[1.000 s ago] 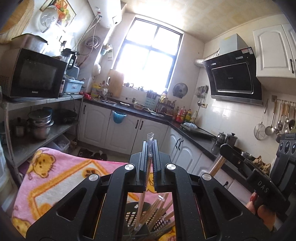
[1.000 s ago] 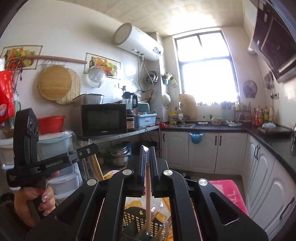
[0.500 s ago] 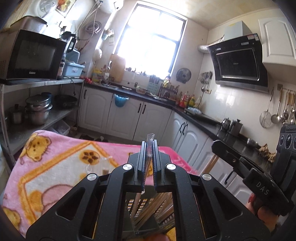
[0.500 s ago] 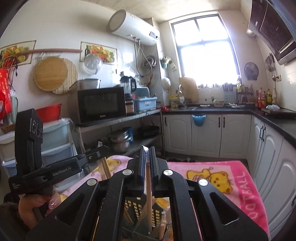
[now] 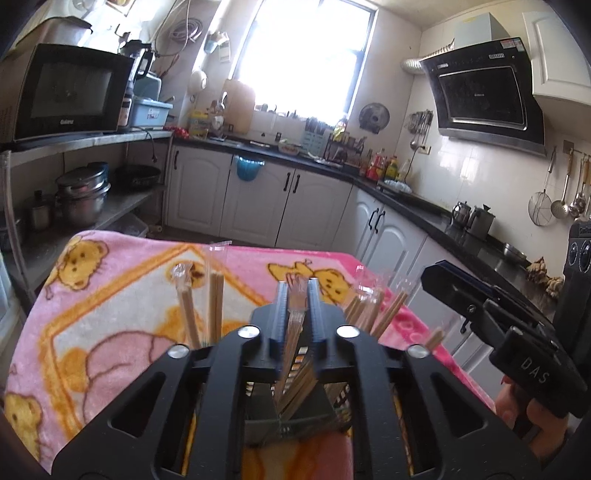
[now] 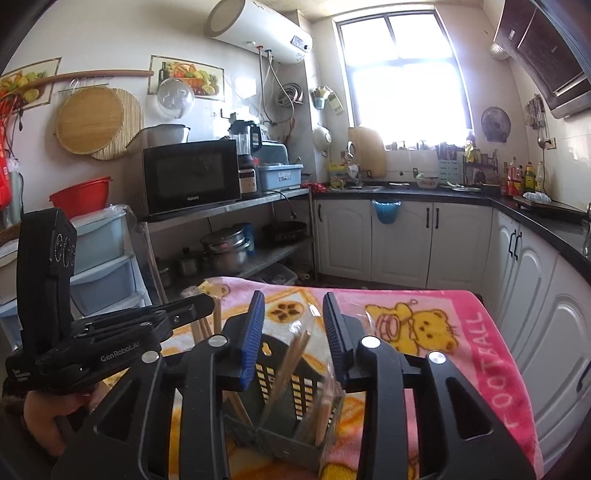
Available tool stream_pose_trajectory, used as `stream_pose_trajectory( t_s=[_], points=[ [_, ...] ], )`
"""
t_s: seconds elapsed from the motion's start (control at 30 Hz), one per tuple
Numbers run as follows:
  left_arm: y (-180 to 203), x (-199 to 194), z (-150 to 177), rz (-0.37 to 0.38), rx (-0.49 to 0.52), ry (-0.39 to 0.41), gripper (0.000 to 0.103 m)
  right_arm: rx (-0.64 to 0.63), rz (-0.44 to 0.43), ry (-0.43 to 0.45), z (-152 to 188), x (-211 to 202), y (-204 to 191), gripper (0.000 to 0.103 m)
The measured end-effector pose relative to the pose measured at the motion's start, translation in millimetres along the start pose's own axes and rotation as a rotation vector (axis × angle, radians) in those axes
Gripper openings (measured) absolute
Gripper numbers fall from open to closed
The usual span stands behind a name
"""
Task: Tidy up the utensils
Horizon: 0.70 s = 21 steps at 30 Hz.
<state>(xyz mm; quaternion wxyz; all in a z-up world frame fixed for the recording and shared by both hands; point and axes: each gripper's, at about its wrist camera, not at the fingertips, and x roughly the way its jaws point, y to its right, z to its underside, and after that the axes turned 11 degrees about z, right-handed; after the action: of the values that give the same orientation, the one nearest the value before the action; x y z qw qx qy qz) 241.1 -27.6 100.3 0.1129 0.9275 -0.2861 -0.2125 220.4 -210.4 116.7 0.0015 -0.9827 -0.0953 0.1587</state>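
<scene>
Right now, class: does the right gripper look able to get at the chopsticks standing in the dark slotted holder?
Probably yes. The right gripper, jaws opening, sits directly over the holder, and wrapped chopsticks rise between its fingers. The left gripper stays off to the side.

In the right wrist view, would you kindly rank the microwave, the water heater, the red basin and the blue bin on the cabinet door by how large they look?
Largest to smallest, as they appear:
1. Microwave
2. Water heater, nearly alike, so unsure
3. Red basin, partly hidden
4. Blue bin
</scene>
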Motion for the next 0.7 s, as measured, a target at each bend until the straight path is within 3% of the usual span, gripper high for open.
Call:
stream_pose_trajectory(
  t_s=[0.07,0.27,0.43,0.57,0.7],
  points=[
    [0,-2,3,0.001,-0.001,-0.017,0.032,-0.003,0.01,-0.006,2,-4,2,0.039],
    [-2,-14,11,-0.025,-0.012,-0.045,0.061,-0.006,0.025,-0.023,10,-18,8,0.052],
    [-6,-31,17,-0.031,-0.034,-0.047,0.078,-0.016,0.041,-0.039,18,-28,11,0.065],
    [-5,-45,23,-0.031,-0.044,-0.043,0.092,-0.018,0.045,-0.055,25,-36,10,0.068],
    [-3,-53,29,-0.036,-0.038,-0.053,0.092,-0.011,0.045,-0.06,31,-43,9,0.076]
  ],
)
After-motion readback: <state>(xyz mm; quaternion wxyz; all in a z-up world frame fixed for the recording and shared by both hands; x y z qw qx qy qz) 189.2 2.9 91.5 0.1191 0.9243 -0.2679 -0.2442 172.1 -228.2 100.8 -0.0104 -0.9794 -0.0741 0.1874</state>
